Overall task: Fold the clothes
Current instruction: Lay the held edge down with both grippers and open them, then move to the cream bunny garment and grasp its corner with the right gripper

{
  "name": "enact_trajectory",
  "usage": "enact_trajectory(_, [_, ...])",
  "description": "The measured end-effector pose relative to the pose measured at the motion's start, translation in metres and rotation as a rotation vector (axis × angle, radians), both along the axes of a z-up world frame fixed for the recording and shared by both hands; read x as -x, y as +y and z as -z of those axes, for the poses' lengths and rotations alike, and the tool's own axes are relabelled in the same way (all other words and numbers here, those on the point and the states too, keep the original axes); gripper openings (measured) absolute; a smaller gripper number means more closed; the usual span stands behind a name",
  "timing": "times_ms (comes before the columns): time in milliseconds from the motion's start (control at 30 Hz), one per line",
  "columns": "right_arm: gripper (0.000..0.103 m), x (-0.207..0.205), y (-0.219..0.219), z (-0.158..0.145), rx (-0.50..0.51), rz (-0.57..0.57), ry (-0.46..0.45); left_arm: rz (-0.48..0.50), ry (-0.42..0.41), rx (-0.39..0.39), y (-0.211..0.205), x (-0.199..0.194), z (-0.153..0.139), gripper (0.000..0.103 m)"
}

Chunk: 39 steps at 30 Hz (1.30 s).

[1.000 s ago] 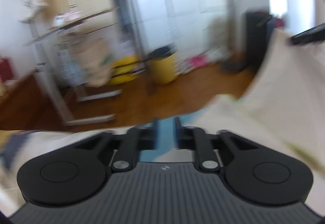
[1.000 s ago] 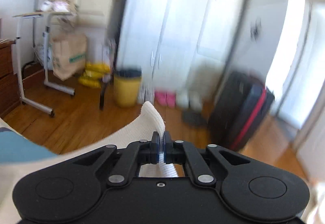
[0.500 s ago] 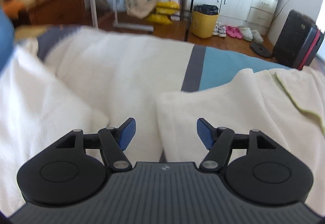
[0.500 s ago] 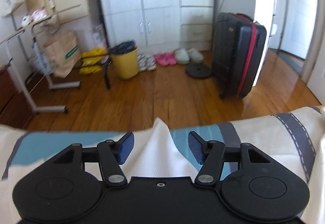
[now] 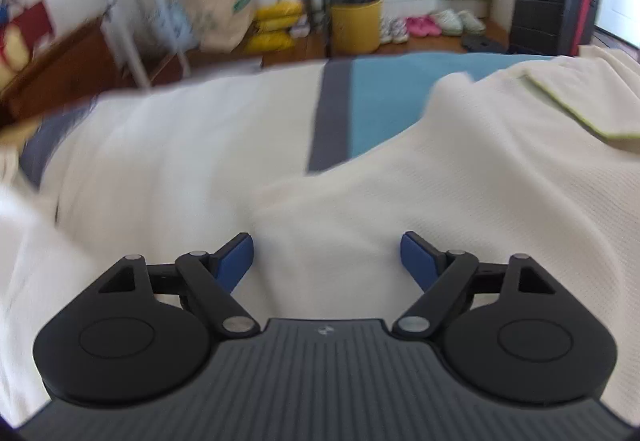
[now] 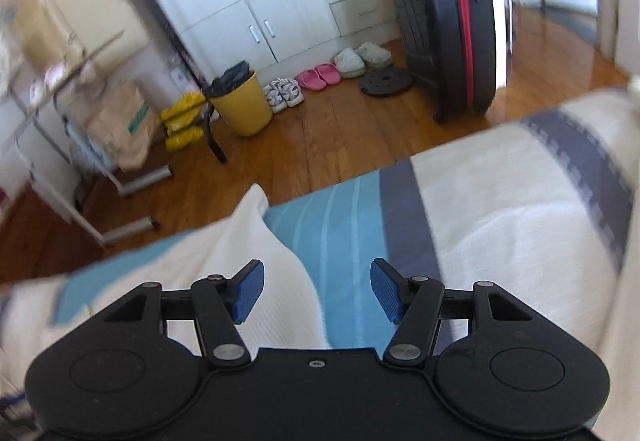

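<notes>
Both grippers have come down from the room view onto the striped bedspread. Cream knit garment: spread on the bed, directly ahead of the left gripper, whose jaws have just been closing, nothing pinched. Right gripper: jaws apart, empty; the garment's released corner lies just ahead-left. Legible writing: none.

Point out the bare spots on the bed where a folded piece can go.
Free: the blue band between the cream garment and the grey stripe, and the white bedcover right of that stripe. Crowded: the near side in the left view, covered by the garment.
</notes>
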State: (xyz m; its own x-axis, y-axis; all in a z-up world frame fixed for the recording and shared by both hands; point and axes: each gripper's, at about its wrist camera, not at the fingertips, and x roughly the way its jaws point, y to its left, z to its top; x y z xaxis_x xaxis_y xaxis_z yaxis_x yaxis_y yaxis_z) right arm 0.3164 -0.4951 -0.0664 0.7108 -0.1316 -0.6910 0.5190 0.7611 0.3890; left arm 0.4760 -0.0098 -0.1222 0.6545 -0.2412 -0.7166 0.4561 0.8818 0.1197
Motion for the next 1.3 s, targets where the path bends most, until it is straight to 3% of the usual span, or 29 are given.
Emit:
enact_trajectory(33, [0.064,-0.003,-0.002,0.003,-0.013,0.002,-0.009,-0.004,-0.03,-0.019,-0.004,0.004,-0.005,0.012])
enact_trajectory(67, [0.064,-0.006,-0.002,0.005,-0.003,0.003,-0.006,-0.009,-0.061,-0.038,-0.007,0.008,-0.01,0.002])
enact_trajectory(100, [0.064,-0.009,-0.002,0.007,0.014,0.005,0.001,-0.018,-0.123,-0.072,-0.013,0.013,-0.017,0.002])
enact_trajectory(167, [0.064,-0.011,-0.001,0.009,0.045,0.018,0.015,-0.068,-0.387,-0.17,-0.019,0.034,-0.035,0.002])
enact_trajectory(200, [0.064,-0.011,-0.001,0.011,0.065,0.033,0.027,-0.103,-0.422,-0.171,-0.015,0.035,-0.04,0.002])
enact_trajectory(300, [0.064,-0.015,0.002,0.008,0.155,0.123,0.072,-0.216,-0.279,-0.127,0.006,0.008,-0.035,0.003])
enact_trajectory(400, [0.064,-0.013,-0.002,0.0,0.165,0.188,0.056,-0.283,-0.086,-0.101,0.025,-0.009,-0.018,0.008])
enact_trajectory(467, [0.064,-0.005,-0.008,-0.006,0.17,0.192,0.053,-0.323,-0.097,-0.124,0.033,0.006,-0.016,0.012])
enact_trajectory(500, [0.064,0.0,-0.01,-0.011,0.187,0.191,0.056,-0.337,-0.114,-0.148,0.037,0.017,-0.018,0.026])
enact_trajectory(600, [0.064,0.02,-0.021,-0.025,0.196,0.192,0.07,-0.321,-0.12,-0.085,0.048,0.049,-0.031,0.041])
enact_trajectory(700, [0.064,0.051,-0.036,-0.032,0.145,0.183,0.074,-0.237,-0.079,0.058,0.058,0.089,-0.051,0.043])
enact_trajectory(900, [0.064,0.118,-0.053,-0.029,0.109,0.113,0.127,-0.181,0.017,0.154,0.059,0.166,-0.064,0.053])
enact_trajectory(1033, [0.064,0.17,-0.06,-0.028,0.132,0.109,0.175,-0.216,0.08,0.185,0.064,0.224,-0.054,0.054])
enact_trajectory(1100, [0.064,0.198,-0.065,-0.028,0.122,0.117,0.165,-0.186,0.099,0.173,0.065,0.243,-0.051,0.054])
enact_trajectory(1300, [0.065,0.265,-0.074,-0.004,-0.039,0.149,0.077,-0.181,0.085,0.189,0.078,0.288,-0.057,0.056])
